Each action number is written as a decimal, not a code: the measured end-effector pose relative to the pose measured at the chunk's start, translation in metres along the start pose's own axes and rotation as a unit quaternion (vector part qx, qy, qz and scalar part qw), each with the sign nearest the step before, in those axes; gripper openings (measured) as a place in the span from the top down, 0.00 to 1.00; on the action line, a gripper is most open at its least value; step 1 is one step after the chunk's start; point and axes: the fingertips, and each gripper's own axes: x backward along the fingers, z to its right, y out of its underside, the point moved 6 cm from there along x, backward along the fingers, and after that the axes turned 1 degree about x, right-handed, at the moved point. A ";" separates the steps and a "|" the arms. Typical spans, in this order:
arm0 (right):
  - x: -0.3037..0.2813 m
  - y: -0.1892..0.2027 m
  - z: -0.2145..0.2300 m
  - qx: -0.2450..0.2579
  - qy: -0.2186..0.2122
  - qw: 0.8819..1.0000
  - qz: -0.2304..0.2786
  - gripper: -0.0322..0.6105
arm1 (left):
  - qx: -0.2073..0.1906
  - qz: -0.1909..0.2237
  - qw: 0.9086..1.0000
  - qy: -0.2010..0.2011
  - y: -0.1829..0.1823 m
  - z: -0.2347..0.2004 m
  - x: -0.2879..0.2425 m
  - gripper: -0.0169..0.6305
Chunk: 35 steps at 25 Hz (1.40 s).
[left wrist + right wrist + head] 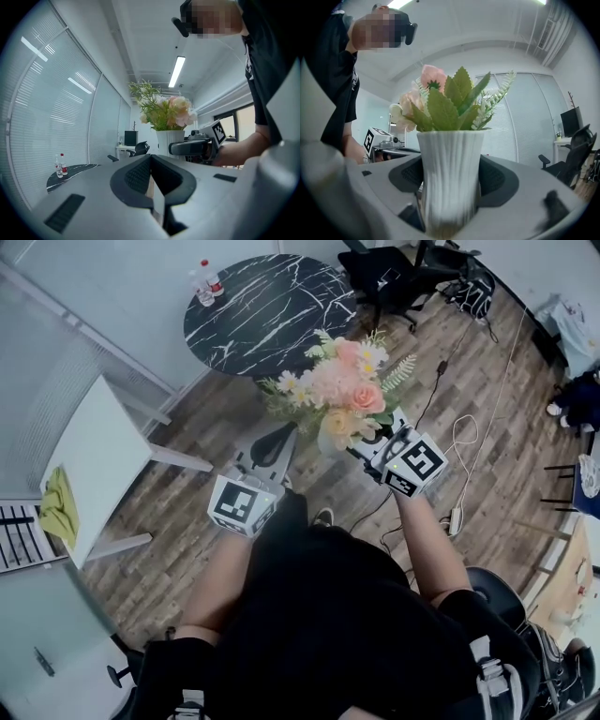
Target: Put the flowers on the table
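Note:
A bouquet of pink, cream and white flowers [342, 390] stands in a ribbed white vase [450, 173]. My right gripper [354, 442] is shut on the vase, its jaws pressing both sides, and holds it upright in the air over the wood floor. In the left gripper view the vase [169, 138] shows ahead with the right gripper [192, 147] round it. My left gripper [274, 439] hangs just left of the bouquet, jaws shut with nothing between them. The round black marble table [272, 310] lies beyond the flowers.
Two bottles [206, 282] stand at the black table's far left edge. A white desk [94, 460] with a yellow cloth [58, 507] is at the left. A black office chair [394, 277] stands behind the table. Cables [459, 456] run across the floor at the right.

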 end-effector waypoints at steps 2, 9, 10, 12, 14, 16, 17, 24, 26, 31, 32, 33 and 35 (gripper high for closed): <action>-0.005 0.000 0.009 0.000 0.000 1.000 0.000 0.42 | 0.000 0.001 1.000 0.003 -0.001 -0.007 -0.009 0.95; -0.041 0.000 0.041 0.005 0.005 1.000 -0.006 0.42 | 0.002 0.010 1.000 0.015 0.000 -0.050 -0.041 0.95; -0.047 -0.001 0.047 0.006 0.006 1.000 -0.007 0.43 | 0.002 0.010 1.000 0.016 0.000 -0.058 -0.046 0.95; -0.060 -0.002 0.060 0.009 0.011 1.000 -0.008 0.43 | 0.003 0.010 1.000 0.019 0.000 -0.073 -0.056 0.95; -0.074 -0.003 0.072 0.012 0.014 1.000 -0.010 0.43 | 0.006 0.008 1.000 0.022 0.001 -0.088 -0.065 0.95; -0.088 -0.003 0.083 0.016 0.016 1.000 -0.012 0.43 | 0.008 0.007 1.000 0.025 0.002 -0.104 -0.073 0.95; -0.097 -0.003 0.088 0.016 0.016 1.000 -0.014 0.43 | 0.009 0.007 1.000 0.026 0.002 -0.113 -0.077 0.95; -0.153 -0.007 0.117 0.018 0.017 1.000 -0.019 0.43 | 0.018 0.010 0.999 0.030 -0.001 -0.174 -0.098 0.95; -0.166 -0.009 0.122 0.020 0.019 0.999 -0.022 0.43 | 0.020 0.012 0.999 0.032 -0.002 -0.188 -0.101 0.95; -0.193 -0.012 0.132 0.023 0.028 0.999 -0.028 0.43 | 0.024 0.019 0.999 0.038 -0.006 -0.221 -0.107 0.95; -0.198 -0.012 0.134 0.021 0.030 0.999 -0.028 0.43 | 0.024 0.020 0.999 0.039 -0.006 -0.227 -0.108 0.95; -0.203 -0.012 0.136 0.019 0.032 0.999 -0.027 0.43 | 0.024 0.020 0.999 0.041 -0.006 -0.233 -0.109 0.95; -0.211 -0.011 0.141 0.011 0.035 0.999 -0.023 0.42 | 0.023 0.021 0.999 0.044 -0.005 -0.242 -0.113 0.95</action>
